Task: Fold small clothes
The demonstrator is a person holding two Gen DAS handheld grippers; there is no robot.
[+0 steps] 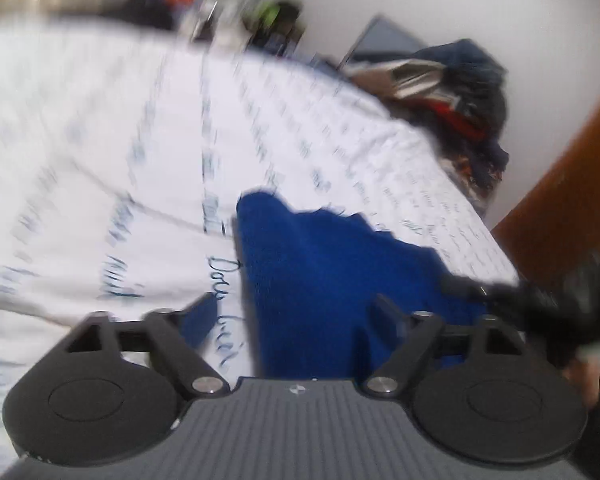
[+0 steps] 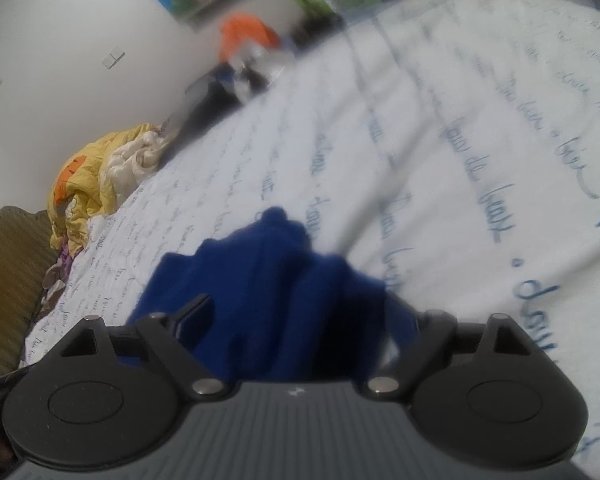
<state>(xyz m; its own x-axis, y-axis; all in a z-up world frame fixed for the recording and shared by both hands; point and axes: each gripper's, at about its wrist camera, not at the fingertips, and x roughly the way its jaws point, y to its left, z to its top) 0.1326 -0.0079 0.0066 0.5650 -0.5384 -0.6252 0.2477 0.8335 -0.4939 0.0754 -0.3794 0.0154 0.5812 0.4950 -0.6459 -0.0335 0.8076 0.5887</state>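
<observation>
Fingers (image 1: 198, 312) of the left gripper (image 1: 292, 316) stand well apart with nothing pinched; the blue cloth (image 1: 332, 280) lies on the printed sheet (image 1: 100, 160) under and ahead of them. Right gripper (image 2: 300, 320) is spread wider, its jaws either side of the same cloth (image 2: 260, 280), which bunches up between them but does not look clamped. The likely trouble, as a judgement: the cloth sits in a loose heap, so a fold could slump or come out crooked, and a closing jaw could catch the sheet along with the cloth. It also lies near the bed's edge in the left view, so a careless tug might drag it off. Blur smears both views; the cloth's shape, edges and kind cannot be made out, its near part is hidden behind the gripper bodies, and the right gripper's right fingertip is lost in dark blur.
</observation>
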